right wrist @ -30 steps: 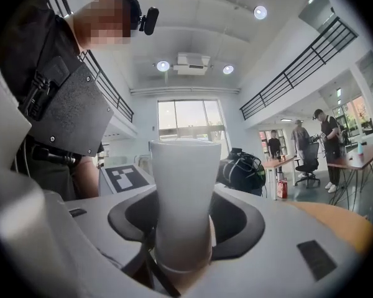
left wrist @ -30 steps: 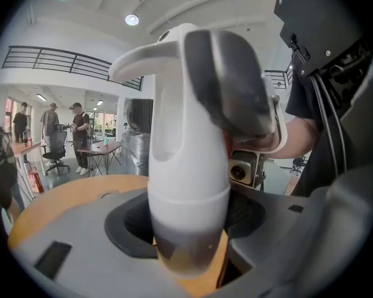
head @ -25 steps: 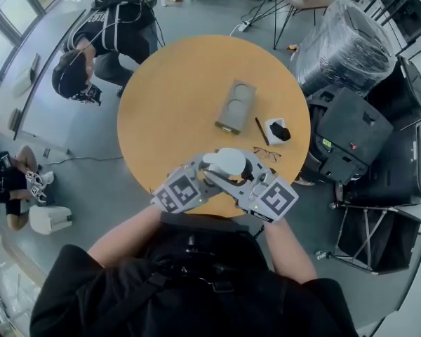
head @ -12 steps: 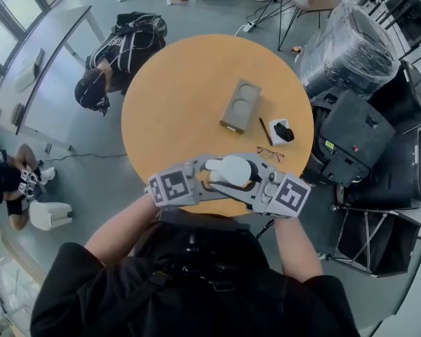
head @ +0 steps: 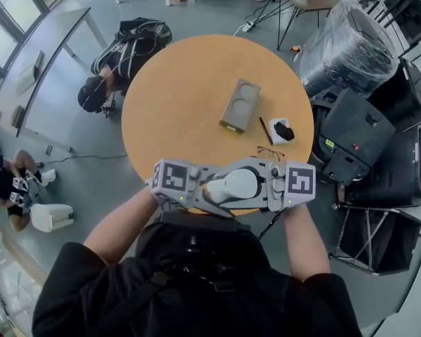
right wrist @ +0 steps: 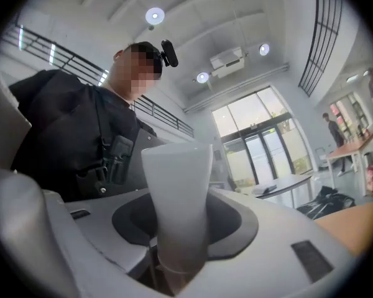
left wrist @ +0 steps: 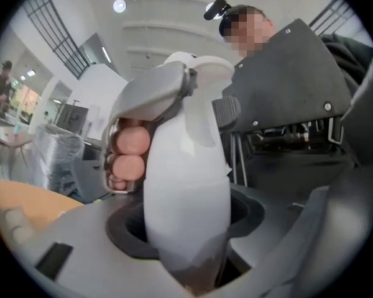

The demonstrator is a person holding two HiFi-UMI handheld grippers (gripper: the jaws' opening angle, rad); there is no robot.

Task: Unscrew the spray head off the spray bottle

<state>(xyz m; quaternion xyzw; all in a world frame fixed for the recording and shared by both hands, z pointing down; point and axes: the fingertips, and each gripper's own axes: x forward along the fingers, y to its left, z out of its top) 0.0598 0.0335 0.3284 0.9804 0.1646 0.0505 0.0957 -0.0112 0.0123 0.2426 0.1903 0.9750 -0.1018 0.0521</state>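
Note:
A white spray bottle (head: 233, 185) lies crosswise between my two grippers, close to my chest over the round table's near edge. My left gripper (head: 209, 189) is shut on its rounded body (left wrist: 186, 185), which fills the jaws in the left gripper view. The white spray head (left wrist: 199, 67) shows at the far end beside the other gripper's grey handle and the person's fingers (left wrist: 130, 151). My right gripper (head: 257, 182) faces the left one. Its jaws have just been closing on a white tapered part of the bottle (right wrist: 177, 191), which sits clamped between them.
On the orange round table (head: 182, 104) lie a grey block with two round hollows (head: 238, 104), a dark pen (head: 263, 130), a black-and-white object (head: 278, 130) and glasses (head: 270, 153). A person crouches on the floor at upper left (head: 123, 55). Black cases (head: 351, 135) stand right.
Both grippers and the bottle have come nearer my body and turned until they face each other in a line. The crouching person by the table has shifted.

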